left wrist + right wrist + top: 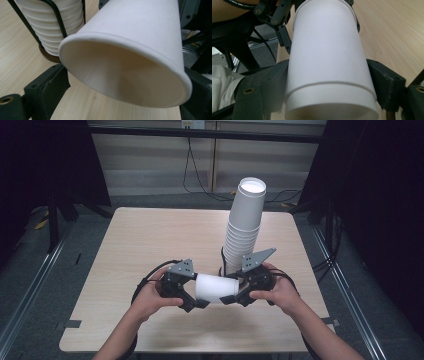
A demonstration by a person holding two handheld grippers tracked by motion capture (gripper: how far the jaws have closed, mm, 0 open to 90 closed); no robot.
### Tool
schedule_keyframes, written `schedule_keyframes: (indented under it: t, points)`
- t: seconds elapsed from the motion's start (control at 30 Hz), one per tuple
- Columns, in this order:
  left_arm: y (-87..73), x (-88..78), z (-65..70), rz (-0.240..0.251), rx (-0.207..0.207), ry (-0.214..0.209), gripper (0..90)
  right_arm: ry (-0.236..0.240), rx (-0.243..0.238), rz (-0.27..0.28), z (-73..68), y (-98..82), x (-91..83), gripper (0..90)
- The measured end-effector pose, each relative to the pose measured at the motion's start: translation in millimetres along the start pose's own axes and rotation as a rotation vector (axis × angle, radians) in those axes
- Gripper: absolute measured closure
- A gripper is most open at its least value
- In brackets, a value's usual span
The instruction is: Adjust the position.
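The tall cup stack [243,230] stands just beyond the right gripper [239,298], likely as source or destination. A single paper cup [216,288] lies sideways between both tools: the right gripper's jaws clamp its base end, while the left gripper [196,304] brackets the rim, apparently to steady it, contact unclear.

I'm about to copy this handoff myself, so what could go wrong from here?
The cup lies on its side, off the table, between both grippers. If the right gripper, clamped on its base end, squeezes harder, the thin wall could dent. If the left gripper at the rim end slips, the cup may swing. The tall stack stands close behind and could get knocked.
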State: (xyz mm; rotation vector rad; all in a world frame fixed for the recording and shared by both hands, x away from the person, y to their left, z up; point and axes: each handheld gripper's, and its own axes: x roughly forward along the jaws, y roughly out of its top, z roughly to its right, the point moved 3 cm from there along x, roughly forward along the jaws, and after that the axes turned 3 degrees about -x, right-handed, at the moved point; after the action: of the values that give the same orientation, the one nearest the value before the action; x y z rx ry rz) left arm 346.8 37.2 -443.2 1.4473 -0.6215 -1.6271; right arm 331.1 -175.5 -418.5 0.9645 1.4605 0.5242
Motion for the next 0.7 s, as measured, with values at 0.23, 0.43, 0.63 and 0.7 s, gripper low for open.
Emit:
schedule_keyframes:
  t: [0.23,0.43,0.63,0.7]
  points:
    - [0.7,1.0,0.3,-0.014,-0.016,-0.01,5.9,-0.005,-0.017,-0.02,-0.3,-1.8,0.1,23.8]
    - [-0.3,0.4,0.4,-0.031,-0.016,-0.012,7.5,-0.001,-0.027,-0.028,-0.4,-2.8,1.0,24.2]
    - [0.6,-1.0,0.4,-0.044,-0.023,-0.011,8.4,-0.001,-0.025,-0.024,-0.4,-2.3,1.3,24.2]
    - [0.6,-0.7,0.8,-0.048,-0.018,-0.012,9.3,-0.001,-0.031,-0.034,0.0,-2.8,1.9,24.2]
